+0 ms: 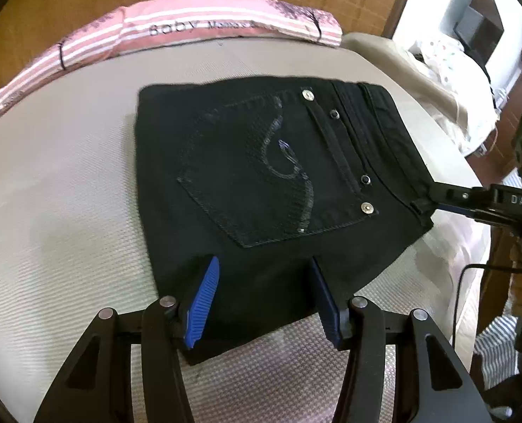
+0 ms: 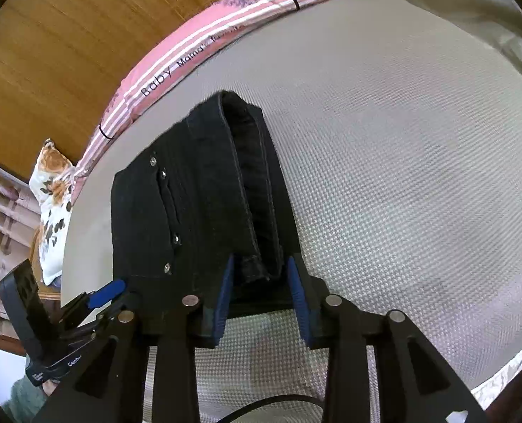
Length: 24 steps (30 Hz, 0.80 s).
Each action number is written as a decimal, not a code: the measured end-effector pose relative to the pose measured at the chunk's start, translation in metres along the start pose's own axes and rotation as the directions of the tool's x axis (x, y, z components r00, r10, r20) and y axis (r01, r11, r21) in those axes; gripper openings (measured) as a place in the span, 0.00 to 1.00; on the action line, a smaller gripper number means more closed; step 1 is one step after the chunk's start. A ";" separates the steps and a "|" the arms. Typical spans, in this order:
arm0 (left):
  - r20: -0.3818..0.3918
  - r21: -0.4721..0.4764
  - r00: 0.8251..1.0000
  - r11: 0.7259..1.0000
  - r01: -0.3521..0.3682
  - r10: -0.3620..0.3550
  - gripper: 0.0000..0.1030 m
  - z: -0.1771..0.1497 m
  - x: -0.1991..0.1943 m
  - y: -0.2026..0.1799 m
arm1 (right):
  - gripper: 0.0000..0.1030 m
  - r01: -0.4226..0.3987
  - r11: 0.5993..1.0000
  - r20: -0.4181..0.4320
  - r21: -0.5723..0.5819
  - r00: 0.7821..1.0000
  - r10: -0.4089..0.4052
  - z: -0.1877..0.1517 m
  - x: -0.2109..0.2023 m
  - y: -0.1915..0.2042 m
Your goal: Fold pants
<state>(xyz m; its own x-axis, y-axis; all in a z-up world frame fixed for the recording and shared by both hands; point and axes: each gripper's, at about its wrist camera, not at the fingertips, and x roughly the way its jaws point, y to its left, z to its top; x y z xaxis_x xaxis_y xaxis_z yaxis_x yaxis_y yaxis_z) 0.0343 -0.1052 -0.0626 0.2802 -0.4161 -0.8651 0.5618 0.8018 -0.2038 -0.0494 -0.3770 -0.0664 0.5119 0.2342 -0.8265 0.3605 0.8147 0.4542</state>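
The black pants (image 1: 261, 176) lie folded into a compact rectangle on the grey mattress (image 1: 67, 211), back pocket with stitching and rivets facing up. My left gripper (image 1: 264, 275) is open, its blue pads over the near edge of the pants with cloth between them. My right gripper (image 2: 261, 275) is open around the waistband corner (image 2: 257, 268), its pads a little apart from the cloth. In the left wrist view the right gripper (image 1: 433, 197) reaches the pants' right corner. In the right wrist view the left gripper (image 2: 109, 292) shows at the lower left.
A pink striped pillow (image 1: 190, 24) lies along the far edge against a wooden headboard (image 2: 67, 35). A floral cushion (image 2: 53, 190) sits at the left. Beige bedding (image 1: 384, 53) and white cloth (image 1: 454, 70) are piled at the right edge of the mattress.
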 end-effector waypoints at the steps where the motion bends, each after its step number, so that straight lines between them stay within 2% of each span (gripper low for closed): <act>1: 0.017 -0.010 1.000 1.000 -0.003 0.003 0.52 0.001 -0.004 0.003 | 0.30 0.014 1.000 0.010 -0.014 1.000 -0.014 0.001 -0.004 0.003; 6: 0.111 -0.087 0.993 0.996 -0.016 0.026 0.52 0.015 -0.021 0.029 | 0.30 0.058 0.994 0.095 -0.088 0.994 -0.050 0.015 -0.023 0.019; 13: 0.135 -0.084 0.988 0.994 -0.066 0.077 0.52 0.049 -0.012 0.046 | 0.29 0.088 0.976 0.141 -0.201 0.988 -0.060 0.047 -0.012 0.054; 21: 0.115 -0.077 0.989 0.993 -0.086 0.094 0.52 0.078 0.017 0.051 | 0.24 0.120 0.956 0.154 -0.268 0.985 -0.081 0.080 0.018 0.079; 24: 0.082 -0.052 0.991 0.993 -0.103 0.107 0.52 0.080 0.035 0.050 | 0.17 0.158 0.949 0.125 -0.273 0.984 -0.128 0.086 0.040 0.074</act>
<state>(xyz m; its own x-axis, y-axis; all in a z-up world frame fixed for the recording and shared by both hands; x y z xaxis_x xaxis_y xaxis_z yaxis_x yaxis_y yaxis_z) 0.1350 -0.1142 -0.0666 0.4019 -0.3613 -0.8414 0.4885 0.8618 -0.1367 0.0644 -0.3532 -0.0372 0.5553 0.0601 -0.8295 0.2104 0.9548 0.2100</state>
